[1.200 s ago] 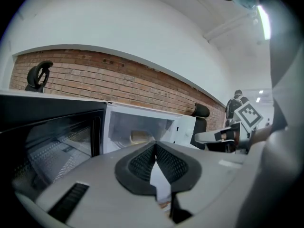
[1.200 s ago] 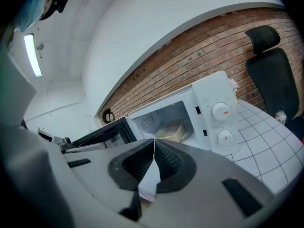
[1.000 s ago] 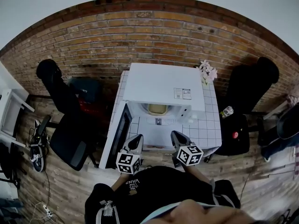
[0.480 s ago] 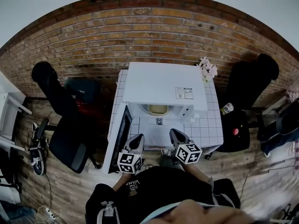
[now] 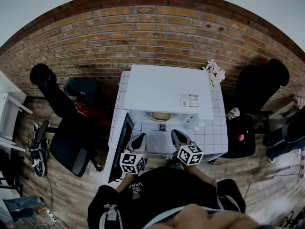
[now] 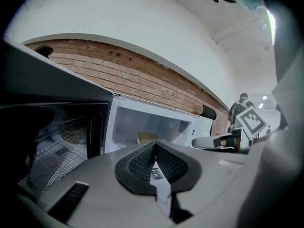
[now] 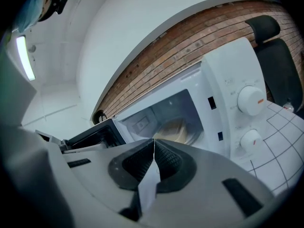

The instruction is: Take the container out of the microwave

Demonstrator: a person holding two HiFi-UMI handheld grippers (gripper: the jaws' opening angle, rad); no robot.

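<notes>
The white microwave (image 5: pixel 167 87) stands on a white tiled table (image 5: pixel 212 132), its door (image 5: pixel 120 144) swung open to the left. A pale yellowish container (image 5: pixel 161 116) sits inside the cavity; it also shows as the container (image 6: pixel 146 137) and the container (image 7: pixel 173 128) in the two gripper views. My left gripper (image 5: pixel 139 138) and right gripper (image 5: pixel 174 133) are side by side just in front of the opening, both pointing into it. The left gripper (image 6: pixel 154 145) is shut with nothing in it. The right gripper (image 7: pixel 153 141) is also shut and holds nothing.
Two dials (image 7: pixel 250 100) sit on the microwave's right panel. Pink flowers (image 5: pixel 213 72) stand at the table's back right corner. Black chairs (image 5: pixel 66 128) (image 5: pixel 255 87) flank the table, against a brick wall (image 5: pixel 152 37). A bottle (image 5: pixel 232 113) and a black stool (image 5: pixel 240 137) are at the right.
Both grippers have moved a little forward toward the microwave opening, staying shut. The container has not moved.
</notes>
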